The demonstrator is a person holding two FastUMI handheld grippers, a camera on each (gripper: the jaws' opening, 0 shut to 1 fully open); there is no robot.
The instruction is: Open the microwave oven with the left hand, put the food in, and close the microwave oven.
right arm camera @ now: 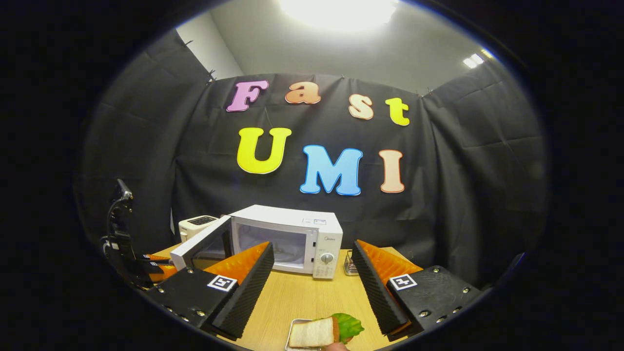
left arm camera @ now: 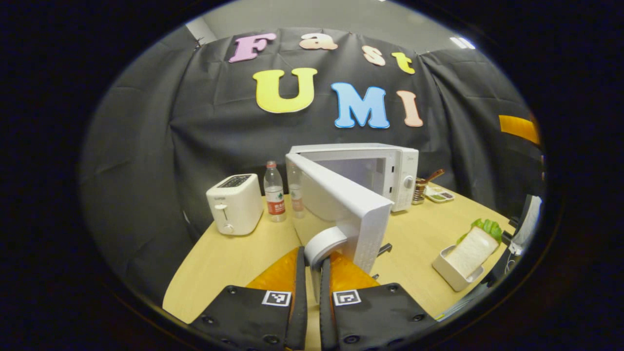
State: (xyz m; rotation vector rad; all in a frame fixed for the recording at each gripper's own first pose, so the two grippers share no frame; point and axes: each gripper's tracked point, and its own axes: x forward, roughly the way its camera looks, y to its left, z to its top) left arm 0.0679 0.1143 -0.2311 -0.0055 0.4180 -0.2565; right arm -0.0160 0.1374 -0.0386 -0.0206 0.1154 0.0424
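A pale wood worktop [left arm camera: 234,253] is sitting in a booth walled with black cloth, with a grey ceiling and a bright lamp glowing overhead in the right gripper view. The white microwave oven [right arm camera: 292,239] is standing at the back of the worktop, its door [left arm camera: 341,204] swinging out toward the front. The left gripper [left arm camera: 313,273] is clenching the door's round handle [left arm camera: 324,243], both fingers pressing on it. To the left of the oven a white toaster [left arm camera: 234,204] is standing, with a clear water bottle [left arm camera: 274,192] just beside it; the bottle's red label is too small to read. Right of the oven a small rack [left arm camera: 420,190] with a wooden utensil and a flat tray [left arm camera: 439,196] are sitting near the cloth. The food, a sandwich [right arm camera: 324,331] with green lettuce, is lying in a white dish [left arm camera: 451,270] at the worktop's front right, well apart from the oven. The right gripper [right arm camera: 312,287] is hanging released above that dish, fingers spread wide. A small brand mark on the oven's control panel is showing, illegible.
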